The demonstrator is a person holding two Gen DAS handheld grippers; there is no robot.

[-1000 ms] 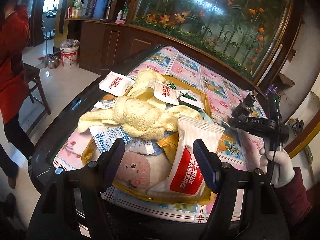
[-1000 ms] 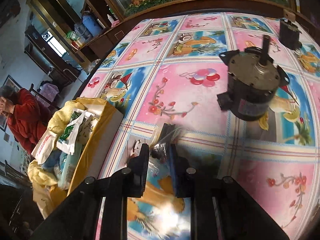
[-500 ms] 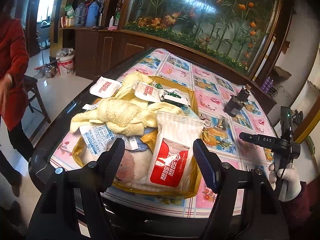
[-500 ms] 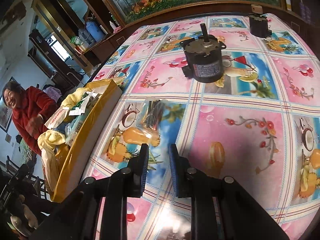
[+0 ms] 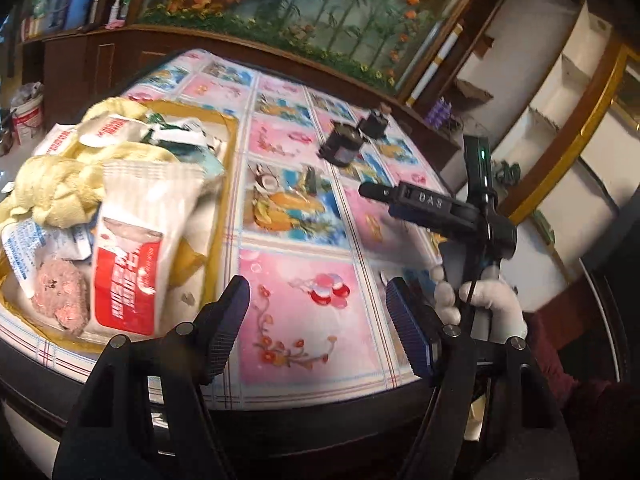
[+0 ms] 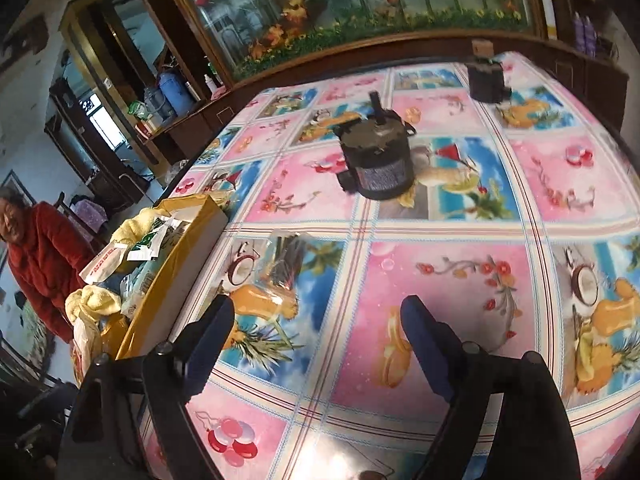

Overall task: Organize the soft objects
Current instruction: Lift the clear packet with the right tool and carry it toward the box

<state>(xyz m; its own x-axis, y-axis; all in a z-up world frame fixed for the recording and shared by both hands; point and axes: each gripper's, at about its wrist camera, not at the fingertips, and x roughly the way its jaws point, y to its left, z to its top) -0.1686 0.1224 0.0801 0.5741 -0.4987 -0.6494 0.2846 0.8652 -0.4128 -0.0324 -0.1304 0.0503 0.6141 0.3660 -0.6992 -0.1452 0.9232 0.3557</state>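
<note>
Jaws of both grippers stand released and empty. Your right gripper (image 6: 316,332) has just been opening, with nothing between its pads; it hangs over the bench (image 6: 440,280), a table under a glossy pink-and-blue fruit-and-flower oilcloth. Your left gripper (image 5: 316,316) is likewise spread wide over a pink panel of the cloth.

The small clear plastic bag of dark strips (image 6: 286,264) lies flat on the bench, just ahead and left of the right gripper, near the side wall of the shallow yellow cardboard tray (image 6: 176,276) but apart from it. The tray is heaped with soft goods: a knotted pale-yellow towel (image 5: 60,188), a red-and-white foil pouch (image 5: 132,248), a pink plush toy (image 5: 60,296) and white sachets. Two black cylindrical motors (image 6: 376,160) stand farther back, well clear.

The step in hand appears to be choosing the next soft item. To do it well:
- Keep the pads wide until they straddle the item; a thin, slippery bag likely needs a pinch at its bunched middle.
- Approach low and level with the cloth, so that the film is not pushed away.
- Avoid the motors; they are hard goods and seem outside the sort.
- Keep the two grippers apart to prevent a clash.
</note>
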